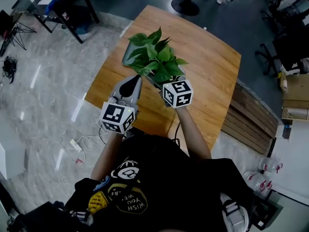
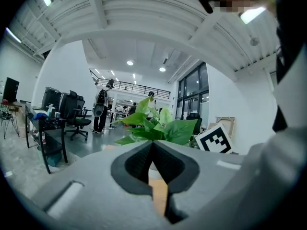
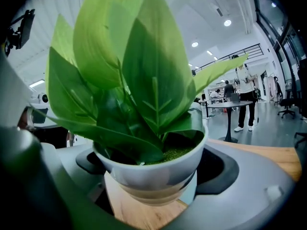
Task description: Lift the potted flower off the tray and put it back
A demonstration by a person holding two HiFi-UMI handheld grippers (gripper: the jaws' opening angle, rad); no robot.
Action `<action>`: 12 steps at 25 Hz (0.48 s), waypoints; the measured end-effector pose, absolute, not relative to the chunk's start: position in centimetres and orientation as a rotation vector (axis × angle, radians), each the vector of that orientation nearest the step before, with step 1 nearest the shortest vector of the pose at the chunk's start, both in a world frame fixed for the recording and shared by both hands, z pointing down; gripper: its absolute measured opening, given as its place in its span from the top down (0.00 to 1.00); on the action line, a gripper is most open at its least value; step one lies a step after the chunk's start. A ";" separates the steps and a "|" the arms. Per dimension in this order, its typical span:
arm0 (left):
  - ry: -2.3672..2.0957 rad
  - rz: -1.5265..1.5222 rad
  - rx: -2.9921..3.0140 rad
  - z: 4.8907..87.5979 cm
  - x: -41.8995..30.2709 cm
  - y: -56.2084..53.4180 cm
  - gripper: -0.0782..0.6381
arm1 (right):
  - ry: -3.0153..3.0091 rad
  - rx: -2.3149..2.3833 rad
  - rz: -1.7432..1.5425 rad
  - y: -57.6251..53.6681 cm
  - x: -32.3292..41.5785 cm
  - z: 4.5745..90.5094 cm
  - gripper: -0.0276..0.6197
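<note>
Potted flower [image 1: 155,59] sits at the middle of a round wooden surface [image 1: 207,66], its broad green leaves spreading over a grey tray [image 1: 125,58] whose edge shows at the plant's left side. White bowl-shaped pot, green moss-like fill at the stem base. Pot is hidden under the leaves in the head view, so I cannot tell whether its base rests on the tray or hangs just above it.

Right gripper [image 3: 152,176]: fingers [image 3: 218,169] clasp the pot from both sides, dark pads against the white wall, wood grain showing under the pot. In the head view its marker cube [image 1: 177,93] sits right at the near edge of the foliage.

Left gripper [image 1: 136,80]: just beside the plant on its left, tips pointing at the tray edge. Fingers [image 2: 139,162] pressed together at the tips, nothing between them; only a sliver of wood shows through the gap lower down. Leaves and the other cube are visible just past the tips in the left gripper view.

Around: pale marble floor [image 1: 43,81] left of the surface, white cable and power strip [image 1: 77,146] lying on it. Office chairs [image 2: 76,121] and standing people [image 2: 102,110] far back in the hall
</note>
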State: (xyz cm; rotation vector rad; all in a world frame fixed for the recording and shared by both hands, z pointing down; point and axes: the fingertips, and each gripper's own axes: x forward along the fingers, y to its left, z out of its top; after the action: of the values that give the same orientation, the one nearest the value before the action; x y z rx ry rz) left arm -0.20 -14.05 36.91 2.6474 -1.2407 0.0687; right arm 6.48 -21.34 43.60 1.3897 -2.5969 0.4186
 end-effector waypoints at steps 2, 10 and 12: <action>-1.250 0.066 2.633 37.0 -0.4 -14.2 0.90 | -2.596 1.382 0.425 -21.5 6.4 43.7 0.13; -1.295 0.115 2.582 39.3 -1.4 -15.4 0.90 | -2.609 1.367 0.436 -23.7 6.0 45.5 0.13; -1.298 0.125 2.565 40.5 -1.9 -15.8 0.90 | -2.641 1.344 0.452 -25.1 5.5 47.0 0.12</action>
State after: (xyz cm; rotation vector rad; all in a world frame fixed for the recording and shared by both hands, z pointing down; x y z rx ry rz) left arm -1.91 -15.76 40.45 2.5647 -1.2984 0.1246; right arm 5.45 -25.12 47.01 1.3443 -2.6406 0.4524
